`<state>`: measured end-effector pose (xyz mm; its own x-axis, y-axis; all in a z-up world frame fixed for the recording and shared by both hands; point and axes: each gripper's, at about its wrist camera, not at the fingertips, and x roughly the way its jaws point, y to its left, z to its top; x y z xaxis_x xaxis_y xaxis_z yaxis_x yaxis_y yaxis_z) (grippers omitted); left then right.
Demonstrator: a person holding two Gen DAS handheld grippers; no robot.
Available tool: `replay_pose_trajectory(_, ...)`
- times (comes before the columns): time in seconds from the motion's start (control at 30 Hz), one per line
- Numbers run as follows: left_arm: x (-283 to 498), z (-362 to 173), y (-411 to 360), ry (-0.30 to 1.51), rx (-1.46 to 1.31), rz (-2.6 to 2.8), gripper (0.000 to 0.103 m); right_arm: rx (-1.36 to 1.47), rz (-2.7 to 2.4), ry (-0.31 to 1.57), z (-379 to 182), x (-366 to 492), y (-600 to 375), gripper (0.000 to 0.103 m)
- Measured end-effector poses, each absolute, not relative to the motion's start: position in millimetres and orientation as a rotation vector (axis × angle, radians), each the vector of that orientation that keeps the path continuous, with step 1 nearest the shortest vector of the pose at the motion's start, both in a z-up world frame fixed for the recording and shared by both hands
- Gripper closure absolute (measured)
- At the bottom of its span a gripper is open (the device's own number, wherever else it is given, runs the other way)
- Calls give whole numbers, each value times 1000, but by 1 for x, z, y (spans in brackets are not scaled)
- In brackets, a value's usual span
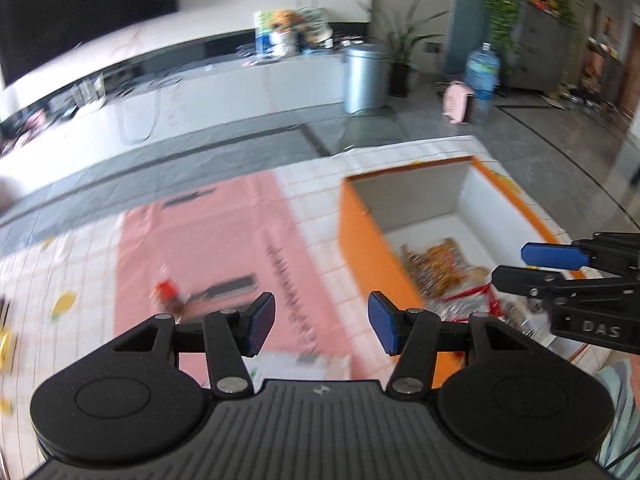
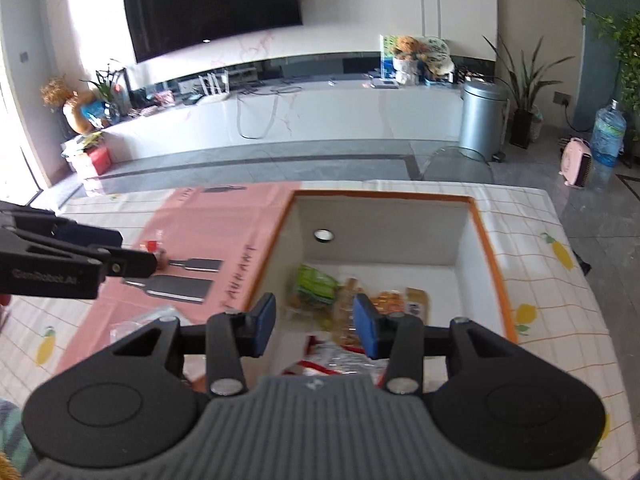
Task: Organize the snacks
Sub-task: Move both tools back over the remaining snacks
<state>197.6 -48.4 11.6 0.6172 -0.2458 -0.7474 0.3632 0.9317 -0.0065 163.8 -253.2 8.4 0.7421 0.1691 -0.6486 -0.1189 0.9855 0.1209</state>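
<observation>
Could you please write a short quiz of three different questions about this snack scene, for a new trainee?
1. True or false: the orange-rimmed white storage box is empty.
2. Which claw is above the box? A. the left claw B. the right claw
3. Fill in: the small red-capped bottle stands on the ___ placemat.

Key
1. False. Several snack packets lie in it, among them a green snack packet.
2. B. Its fingers stand apart with nothing held; the left claw, also open, is over the placemat beside the box.
3. Pink.
</observation>
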Motion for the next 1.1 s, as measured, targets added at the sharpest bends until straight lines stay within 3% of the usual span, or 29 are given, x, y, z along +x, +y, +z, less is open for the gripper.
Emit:
replay_pose_trajectory(0.3,173,-18,25,954,-34,-195,40,15,327,699,1,142,-174,62)
replay_pose_trajectory(0.67,163,-59,70,1013,-230,-62,40,-107,372,730,-49,138,-94,64)
replay_pose_trajectory(0.73,165,-66,72,1018,-261,-63,40,-126,367,758,-60,144,-87,68)
replay_pose_trajectory(1.1,186,-99,69,1078,-347,-67,27,-221,317,876,-101,175,-74,70)
